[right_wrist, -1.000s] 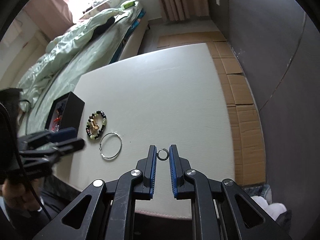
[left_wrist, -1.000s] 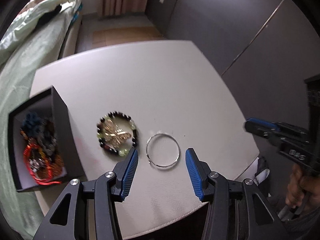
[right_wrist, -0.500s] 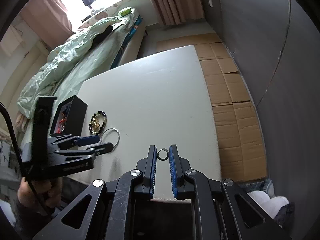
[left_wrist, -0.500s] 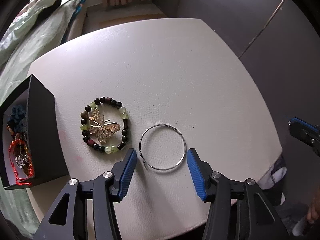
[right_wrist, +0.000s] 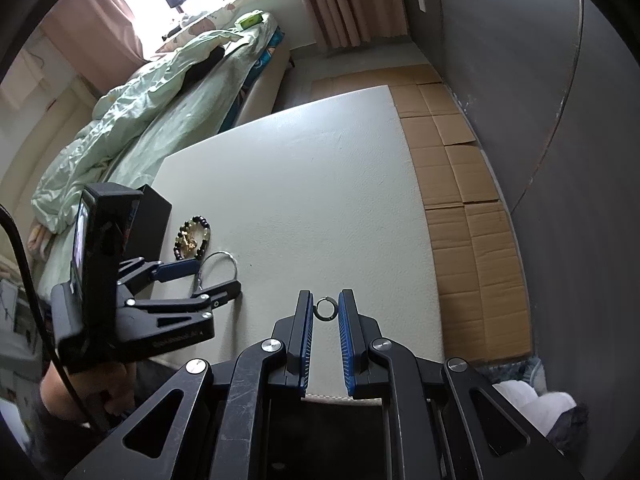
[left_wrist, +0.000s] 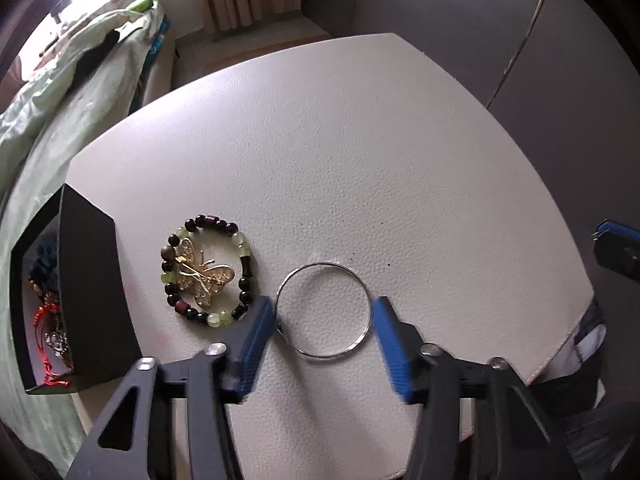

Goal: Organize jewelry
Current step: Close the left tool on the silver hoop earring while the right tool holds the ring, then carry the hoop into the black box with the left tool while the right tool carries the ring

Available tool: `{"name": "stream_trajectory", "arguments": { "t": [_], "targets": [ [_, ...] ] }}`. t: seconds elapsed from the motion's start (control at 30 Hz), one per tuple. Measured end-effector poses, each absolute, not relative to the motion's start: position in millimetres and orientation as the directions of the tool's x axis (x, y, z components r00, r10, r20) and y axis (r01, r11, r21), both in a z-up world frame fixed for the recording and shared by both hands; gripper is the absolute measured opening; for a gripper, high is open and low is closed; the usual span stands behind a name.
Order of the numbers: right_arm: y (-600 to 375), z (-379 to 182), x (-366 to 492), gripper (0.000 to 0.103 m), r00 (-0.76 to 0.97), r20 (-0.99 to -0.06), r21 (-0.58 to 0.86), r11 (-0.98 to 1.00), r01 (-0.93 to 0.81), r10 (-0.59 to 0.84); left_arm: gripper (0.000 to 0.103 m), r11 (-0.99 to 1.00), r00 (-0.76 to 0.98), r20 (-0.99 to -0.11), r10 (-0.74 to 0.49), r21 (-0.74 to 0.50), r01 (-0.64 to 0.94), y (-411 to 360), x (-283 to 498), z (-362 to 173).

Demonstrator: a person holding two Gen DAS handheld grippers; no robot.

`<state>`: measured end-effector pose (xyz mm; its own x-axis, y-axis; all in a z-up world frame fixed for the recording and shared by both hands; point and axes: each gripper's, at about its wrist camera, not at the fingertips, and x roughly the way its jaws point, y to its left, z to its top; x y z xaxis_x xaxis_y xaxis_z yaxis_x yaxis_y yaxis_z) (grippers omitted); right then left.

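My left gripper (left_wrist: 323, 322) straddles the silver hoop (left_wrist: 323, 310) flat on the table (left_wrist: 360, 140), jaws closing, pads not yet pressing. My right gripper (right_wrist: 325, 310) is clenched on a small ring (right_wrist: 325, 309).

White table (left_wrist: 360, 140) bearing silver hoop (left_wrist: 322, 309) between closing left gripper (left_wrist: 323, 320) jaws, beaded bracelet (left_wrist: 208, 276) ringing gold butterfly brooch (left_wrist: 202, 276), and black box (left_wrist: 88, 292) of jewelry.
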<state>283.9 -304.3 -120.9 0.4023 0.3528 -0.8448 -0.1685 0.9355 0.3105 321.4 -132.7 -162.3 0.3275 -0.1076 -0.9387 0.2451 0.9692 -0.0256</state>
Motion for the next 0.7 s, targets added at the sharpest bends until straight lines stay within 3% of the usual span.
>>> {"name": "stream_trajectory", "arguments": {
  "t": [0.7],
  "targets": [
    [-253, -97, 294, 0.014, 0.454, -0.780, 0.361, 0.902, -0.237, 0.431, 0.051, 0.961, 0.456, -0.848, -0.269, -0.204, 0.186, -61, 308, -83]
  ]
}}
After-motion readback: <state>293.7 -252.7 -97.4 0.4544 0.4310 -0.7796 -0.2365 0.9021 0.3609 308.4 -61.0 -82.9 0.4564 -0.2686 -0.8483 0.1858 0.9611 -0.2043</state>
